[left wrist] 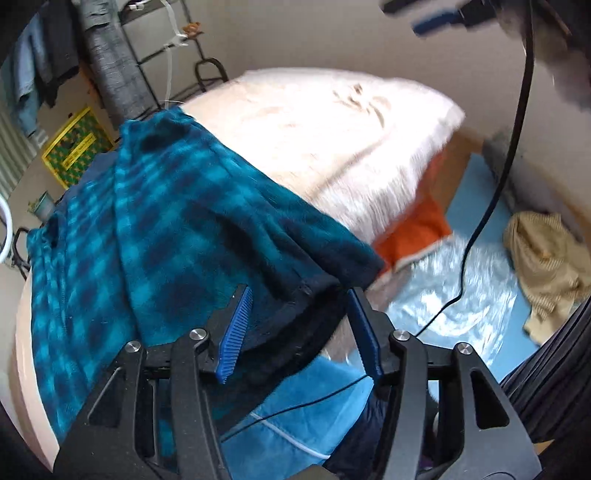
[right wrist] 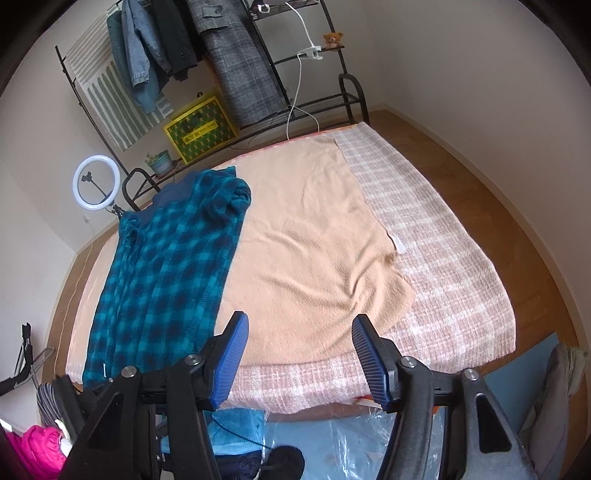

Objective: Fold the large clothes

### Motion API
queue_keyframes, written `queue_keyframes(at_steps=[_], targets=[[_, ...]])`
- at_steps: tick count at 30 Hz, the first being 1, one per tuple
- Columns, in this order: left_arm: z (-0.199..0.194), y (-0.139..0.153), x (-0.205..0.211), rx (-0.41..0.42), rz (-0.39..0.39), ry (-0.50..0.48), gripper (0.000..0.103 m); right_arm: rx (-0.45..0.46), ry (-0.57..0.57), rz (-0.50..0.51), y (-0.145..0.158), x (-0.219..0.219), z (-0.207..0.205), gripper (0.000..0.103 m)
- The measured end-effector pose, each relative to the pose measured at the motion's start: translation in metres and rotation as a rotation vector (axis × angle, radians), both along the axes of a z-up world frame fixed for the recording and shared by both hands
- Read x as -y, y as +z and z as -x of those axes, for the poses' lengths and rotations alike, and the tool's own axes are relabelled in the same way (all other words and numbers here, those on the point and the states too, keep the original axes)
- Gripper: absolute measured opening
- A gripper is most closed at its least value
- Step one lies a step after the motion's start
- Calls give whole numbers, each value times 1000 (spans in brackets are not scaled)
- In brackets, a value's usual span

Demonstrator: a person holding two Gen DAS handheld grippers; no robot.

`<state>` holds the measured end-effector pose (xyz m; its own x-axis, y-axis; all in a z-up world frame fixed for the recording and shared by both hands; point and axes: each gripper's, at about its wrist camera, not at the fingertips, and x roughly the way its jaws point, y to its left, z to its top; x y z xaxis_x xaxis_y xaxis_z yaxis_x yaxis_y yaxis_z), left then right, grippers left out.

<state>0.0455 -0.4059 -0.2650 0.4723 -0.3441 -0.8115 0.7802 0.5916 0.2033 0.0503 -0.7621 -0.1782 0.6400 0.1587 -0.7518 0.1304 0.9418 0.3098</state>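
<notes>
Bed (right wrist: 461,258): fills most of the right wrist view, covered by a pink-and-white checked bedspread with a peach blanket (right wrist: 306,236) spread over its middle.

Clothes rack (right wrist: 258,22): black metal, against the far wall beyond the bed, hung with coats and a denim jacket; a yellow box (right wrist: 201,127) sits on its lower shelf.

Teal plaid fleece garment (right wrist: 166,266): the task's piece. It lies along the left edge of the bed as a long, already narrowed strip, its long axis running from the near edge toward the far wall, navy collar end farthest away. In the left wrist view a navy-trimmed hem corner hangs lifted and bunched just ahead of the claw there.

Ring light (right wrist: 96,182): on a stand beside the rack, left of the bed.

Left claw (left wrist: 299,328): fingers apart, the garment's hem corner between and just beyond them; whether cloth touches a pad cannot be told. It is by far the nearer of the two.

Right claw (right wrist: 301,354): fingers apart, holding nothing, over the near edge of the bed; the garment lies to its left, near but apart.

Judgement: the coming fold likely runs end to end along the long axis, led by the left claw.
</notes>
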Motion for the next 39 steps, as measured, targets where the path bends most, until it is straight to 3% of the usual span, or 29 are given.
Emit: queue_keyframes(at_steps=[1,4,9,11,13,15,18,21,28,39], targets=[[3,-5,5,22,-23,-12,69,-1,-2,-6,-2,2,-1,61],[11,-13,20,107,-80,-43,71,-8,-2,-30,-7,4,-2,61],[4,-21,30,119,-84,-17,71,-27,9,-34,-15,-1,-13,61],[-1,-15,27,85,-39,6,64,-29,18,-43,-17,-3,-18,61],[-5,-7,20,45,10,26,41,-30,31,-47,-17,-7,-24,61],[-16,3,8,-44,81,48,25,-30,43,-51,-17,-9,-32,61],[-32,19,-11,-159,193,94,17,-30,45,-88,-20,-12,-49,61],[-38,32,-27,-192,271,137,16,-35,56,-150,-25,-16,-73,64],[-42,51,-54,-287,405,206,15,-62,85,-310,-42,-32,-154,81],[-48,55,-64,-361,489,224,15,-144,24,-401,-110,-77,-289,82]])
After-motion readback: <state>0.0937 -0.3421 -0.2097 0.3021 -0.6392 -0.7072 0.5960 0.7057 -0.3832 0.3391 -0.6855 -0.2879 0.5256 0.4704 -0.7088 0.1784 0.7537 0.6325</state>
